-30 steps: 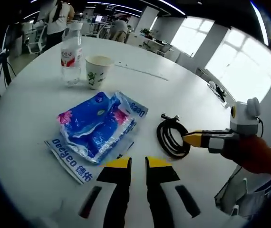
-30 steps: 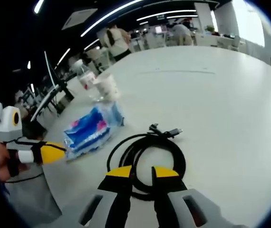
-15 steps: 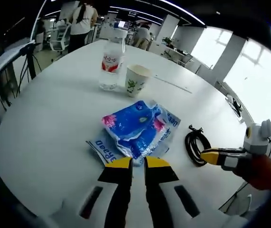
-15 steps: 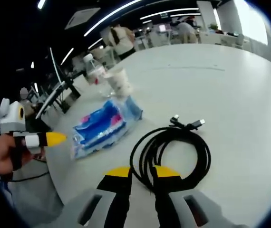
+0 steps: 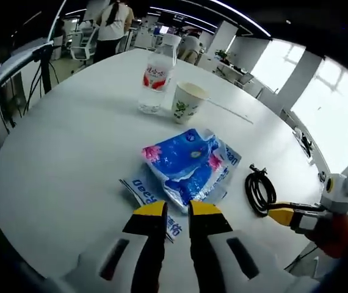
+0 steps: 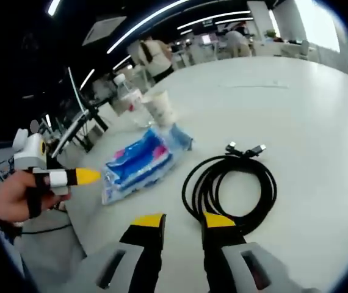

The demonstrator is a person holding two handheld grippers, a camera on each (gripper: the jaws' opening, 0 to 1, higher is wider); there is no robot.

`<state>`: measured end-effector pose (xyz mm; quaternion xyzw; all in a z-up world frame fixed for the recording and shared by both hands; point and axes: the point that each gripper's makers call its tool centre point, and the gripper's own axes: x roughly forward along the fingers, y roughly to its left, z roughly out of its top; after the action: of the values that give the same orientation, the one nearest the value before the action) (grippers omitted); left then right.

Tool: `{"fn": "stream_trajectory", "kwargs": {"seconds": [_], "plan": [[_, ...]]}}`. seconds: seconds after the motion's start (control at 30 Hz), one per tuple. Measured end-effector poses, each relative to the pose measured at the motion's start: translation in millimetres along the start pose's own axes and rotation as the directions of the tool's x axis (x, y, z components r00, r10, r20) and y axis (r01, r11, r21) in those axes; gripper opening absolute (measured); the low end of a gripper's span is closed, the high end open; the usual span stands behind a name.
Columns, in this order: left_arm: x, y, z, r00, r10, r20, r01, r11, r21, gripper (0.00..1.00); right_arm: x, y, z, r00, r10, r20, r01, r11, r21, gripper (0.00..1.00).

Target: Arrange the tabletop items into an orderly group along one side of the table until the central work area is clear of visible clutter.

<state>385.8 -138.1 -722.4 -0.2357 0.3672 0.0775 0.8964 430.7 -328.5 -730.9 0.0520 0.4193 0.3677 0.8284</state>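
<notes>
On the white desk [image 5: 58, 159], a paper cup [image 5: 187, 102] with a leaf print stands upright just beside a clear water bottle [image 5: 155, 76] with a red label; whether the cup holds anything cannot be told. In the left gripper view, a blue tissue pack [image 5: 186, 168] lies at 12 o'clock from the left hand-held gripper [image 5: 174, 210], whose jaws stand slightly apart and grip nothing. A coiled black cable [image 6: 229, 189] lies just ahead of the right hand-held gripper [image 6: 183, 221], at 1 o'clock in the right gripper view; its jaws are apart and bare.
</notes>
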Motion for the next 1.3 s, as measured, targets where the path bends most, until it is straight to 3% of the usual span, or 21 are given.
{"fn": "stream_trajectory", "kwargs": {"seconds": [0.5, 0.97, 1.3], "plan": [[15, 5.6, 4.1, 0.999, -0.038, 0.031, 0.041, 0.994, -0.105, 0.10, -31, 14, -49.1, 1.000, -0.004, -0.003, 0.005, 0.998, 0.065, 0.27], [25, 4.5, 1.2, 0.997, -0.067, 0.029, 0.071, 0.987, -0.142, 0.06, -58, 14, -50.4, 0.998, -0.039, 0.043, 0.034, 0.993, 0.111, 0.28], [25, 7.0, 2.5, 0.997, -0.068, 0.034, 0.072, 0.983, -0.167, 0.00, -62, 11, -53.5, 0.998, -0.050, 0.047, 0.043, 0.990, 0.131, 0.28]]}}
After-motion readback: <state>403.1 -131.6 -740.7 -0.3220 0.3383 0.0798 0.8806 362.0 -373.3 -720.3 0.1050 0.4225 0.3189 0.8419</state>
